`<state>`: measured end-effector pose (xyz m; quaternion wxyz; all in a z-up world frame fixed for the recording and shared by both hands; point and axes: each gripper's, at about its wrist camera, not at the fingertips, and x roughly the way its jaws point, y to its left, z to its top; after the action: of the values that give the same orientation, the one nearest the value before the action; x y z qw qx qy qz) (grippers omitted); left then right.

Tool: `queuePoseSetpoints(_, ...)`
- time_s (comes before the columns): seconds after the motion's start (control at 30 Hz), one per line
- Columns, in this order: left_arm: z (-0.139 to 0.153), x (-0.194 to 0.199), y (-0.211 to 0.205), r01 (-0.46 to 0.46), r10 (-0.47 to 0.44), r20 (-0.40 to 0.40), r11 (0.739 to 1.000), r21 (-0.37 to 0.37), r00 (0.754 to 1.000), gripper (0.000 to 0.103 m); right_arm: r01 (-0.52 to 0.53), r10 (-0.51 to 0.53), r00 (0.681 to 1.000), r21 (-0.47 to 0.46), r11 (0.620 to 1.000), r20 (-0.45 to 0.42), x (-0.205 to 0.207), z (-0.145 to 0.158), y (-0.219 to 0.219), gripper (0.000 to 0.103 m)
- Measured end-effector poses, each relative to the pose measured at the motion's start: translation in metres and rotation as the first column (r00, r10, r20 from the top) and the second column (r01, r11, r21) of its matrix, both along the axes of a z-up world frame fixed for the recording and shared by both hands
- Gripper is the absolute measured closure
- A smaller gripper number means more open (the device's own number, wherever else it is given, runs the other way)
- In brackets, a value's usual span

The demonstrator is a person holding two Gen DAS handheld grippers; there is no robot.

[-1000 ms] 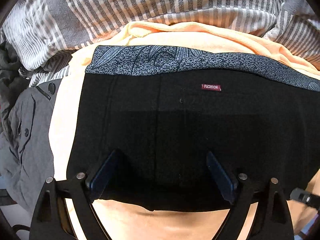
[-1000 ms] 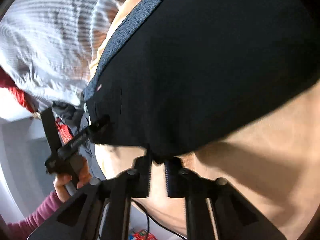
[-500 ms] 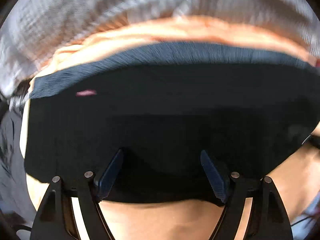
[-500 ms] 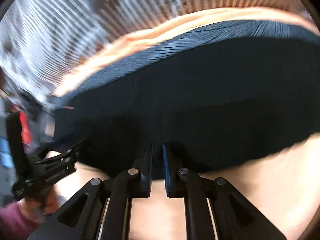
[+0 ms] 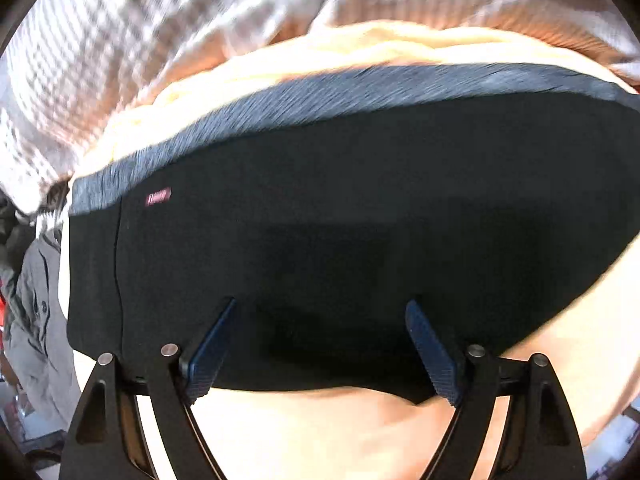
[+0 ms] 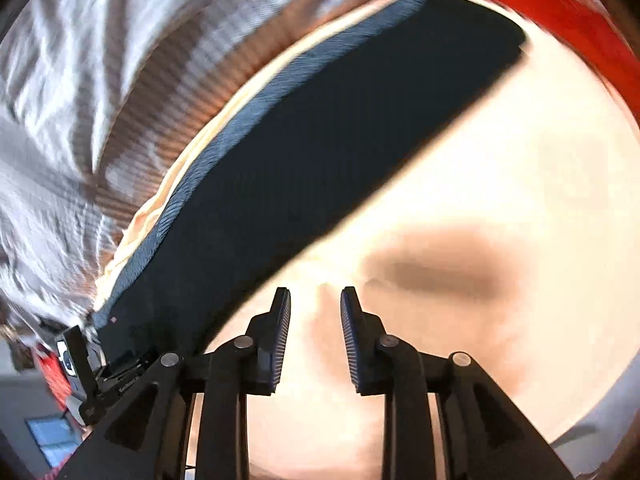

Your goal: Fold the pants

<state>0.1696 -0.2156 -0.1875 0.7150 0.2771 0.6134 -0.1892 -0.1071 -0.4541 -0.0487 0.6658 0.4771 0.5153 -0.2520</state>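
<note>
- Two grippers, nothing held: left gripper (image 5: 320, 332) spread wide over the black pants' (image 5: 340, 220) near edge.
- Pants lie folded on the peach sheet (image 6: 500, 160).
- Right gripper (image 6: 315, 316) part-open above bare sheet.

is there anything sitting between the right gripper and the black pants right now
Nothing visible does. The right gripper is open above bare peach-coloured sheet, and the folded black pants with the grey patterned waistband lie just ahead to its left, with only sheet between them. The left gripper is open over the pants.
</note>
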Motion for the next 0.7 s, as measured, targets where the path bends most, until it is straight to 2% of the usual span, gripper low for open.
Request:
queuePoseSetpoints(0.13, 0.030, -0.022, -0.052, 0.050, -0.049, 0.017, 0.996, -0.070, 0.999, 0.017, 0.033, -0.034, 0.999, 0.015, 0.999, 0.024, -0.013, -0.001, -0.025, 0.075)
queuePoseSetpoints(0.2, 0.036, -0.031, -0.088, 0.061, -0.060, 0.016, 0.992, -0.111, 0.998, 0.017, 0.022, -0.022, 0.998, 0.001, 1.000, 0.051, -0.005, 0.004, -0.039, 0.075)
queuePoseSetpoints(0.3, 0.030, -0.037, -0.139, 0.036, -0.034, 0.017, 0.989, -0.140, 0.999, 0.017, -0.043, 0.048, 0.995, -0.048, 0.998, 0.091, 0.027, 0.006, -0.064, 0.075)
queuePoseSetpoints(0.43, 0.009, -0.037, -0.187, -0.035, 0.037, 0.011, 0.988, -0.149, 0.999, 0.017, -0.164, 0.175, 0.974, -0.082, 0.983, 0.147, 0.097, -0.009, -0.088, 0.075)
queuePoseSetpoints(0.5, 0.000, -0.040, -0.197, -0.062, 0.062, 0.000, 0.989, -0.138, 0.998, 0.017, -0.228, 0.240, 0.956, -0.085, 0.970, 0.168, 0.127, -0.020, -0.094, 0.075)
queuePoseSetpoints(0.6, -0.012, -0.045, -0.206, -0.089, 0.091, 0.006, 0.991, -0.101, 0.996, 0.017, -0.314, 0.327, 0.936, -0.111, 0.943, 0.128, 0.155, -0.040, -0.105, 0.075)
queuePoseSetpoints(0.7, -0.012, -0.045, -0.204, -0.113, 0.113, -0.003, 0.987, -0.117, 0.994, 0.017, -0.276, 0.296, 0.951, -0.187, 0.943, 0.088, 0.148, -0.043, -0.137, 0.080)
